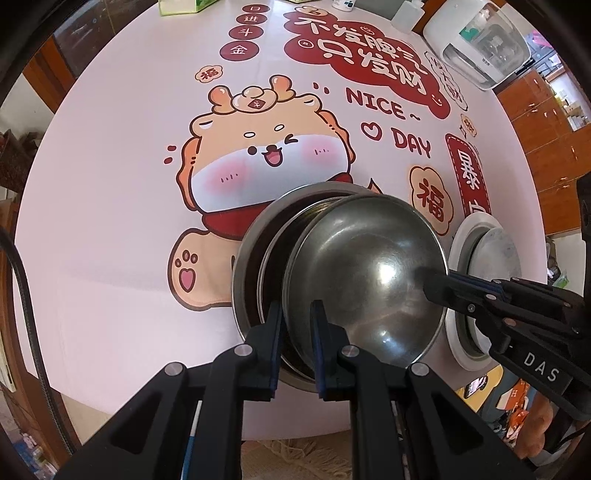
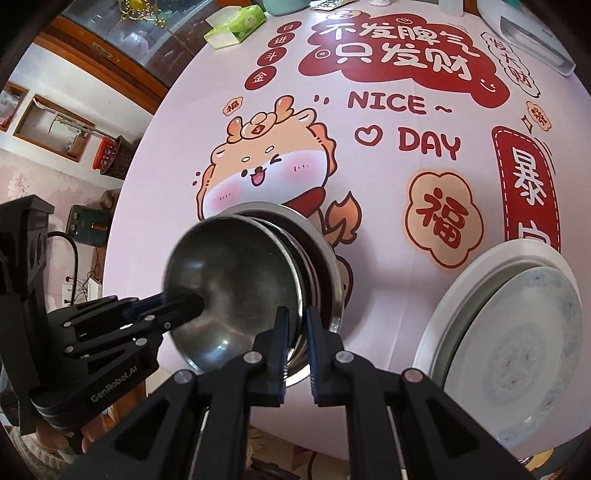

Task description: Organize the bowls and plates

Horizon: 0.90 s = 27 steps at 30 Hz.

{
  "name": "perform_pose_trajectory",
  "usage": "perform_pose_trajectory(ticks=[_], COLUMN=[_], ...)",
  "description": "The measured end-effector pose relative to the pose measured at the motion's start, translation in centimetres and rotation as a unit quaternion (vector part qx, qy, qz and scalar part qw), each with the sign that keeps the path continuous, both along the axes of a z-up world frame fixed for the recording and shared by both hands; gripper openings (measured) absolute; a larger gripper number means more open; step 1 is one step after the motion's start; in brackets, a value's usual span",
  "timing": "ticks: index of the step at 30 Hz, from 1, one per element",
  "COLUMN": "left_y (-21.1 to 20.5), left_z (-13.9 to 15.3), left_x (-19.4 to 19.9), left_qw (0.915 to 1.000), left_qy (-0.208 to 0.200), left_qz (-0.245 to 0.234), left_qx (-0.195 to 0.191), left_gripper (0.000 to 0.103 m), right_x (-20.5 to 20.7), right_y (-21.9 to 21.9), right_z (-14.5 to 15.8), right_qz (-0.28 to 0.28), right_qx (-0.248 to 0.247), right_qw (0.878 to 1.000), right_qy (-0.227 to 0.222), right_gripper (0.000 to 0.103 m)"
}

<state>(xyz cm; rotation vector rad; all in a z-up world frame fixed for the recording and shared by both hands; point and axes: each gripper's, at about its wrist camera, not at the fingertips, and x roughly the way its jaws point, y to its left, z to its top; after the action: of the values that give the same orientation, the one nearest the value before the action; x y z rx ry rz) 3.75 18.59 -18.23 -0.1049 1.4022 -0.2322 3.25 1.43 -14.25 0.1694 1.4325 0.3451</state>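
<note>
The left gripper (image 1: 297, 325) has its jaws nearly closed on the near rim of a shiny round steel bowl (image 1: 364, 280), which is tilted up on edge. The right gripper (image 2: 295, 325) pinches the same bowl's opposite rim, its jaws just as narrow; each gripper's black fingers reach into the other camera's view, partly hiding the bowl's hollow. The tilted bowl leans into a nest of round steel dishes (image 1: 255, 258) near the table's near edge; behind it I count what looks like two more rims, though the overlap makes that uncertain.

Just beside this nest, toward the table's right edge, a pale patterned ceramic plate (image 2: 517, 350) lies in a larger plain white plate (image 2: 454, 295), two in all.

The round table (image 1: 110, 184) is covered with a pink cloth printed with a cartoon dragon, red Chinese characters and "NICE DAY". At its far edge stand a green tissue box (image 2: 236, 27) and a white domed appliance (image 1: 476, 44). Around are wooden cabinets, glass doors and a floral-papered wall.
</note>
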Motion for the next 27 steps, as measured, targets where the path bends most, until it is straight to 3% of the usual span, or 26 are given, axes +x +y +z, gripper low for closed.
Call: perform_pose_trajectory(ticks=[10,19,27], left_y=[0.1,0.5,0.0], left_z=[0.6,2.0,3.7], left_x=[0.0,-0.3,-1.0], left_qw=[0.9999,0.9996,0.9984], left_qy=[-0.008,-0.026,-0.052], left_qz=[0.000,-0.002,-0.006], left_qx=[0.007,0.015,0.020], left_gripper=[0.012,0.022,0.046], right_x=[-0.1,-0.6,-1.1], right_y=[0.0,-0.3,-0.5], right_z=[0.7,1.0,2.2], right_qz=[0.008,0.005,0.002], right_qx=[-0.014,-0.014,-0.015], right_qw=[1.000,1.000,0.999], right_qy=[-0.016,-0.018,-0.036], right_gripper=[0.010,0.010,0.010])
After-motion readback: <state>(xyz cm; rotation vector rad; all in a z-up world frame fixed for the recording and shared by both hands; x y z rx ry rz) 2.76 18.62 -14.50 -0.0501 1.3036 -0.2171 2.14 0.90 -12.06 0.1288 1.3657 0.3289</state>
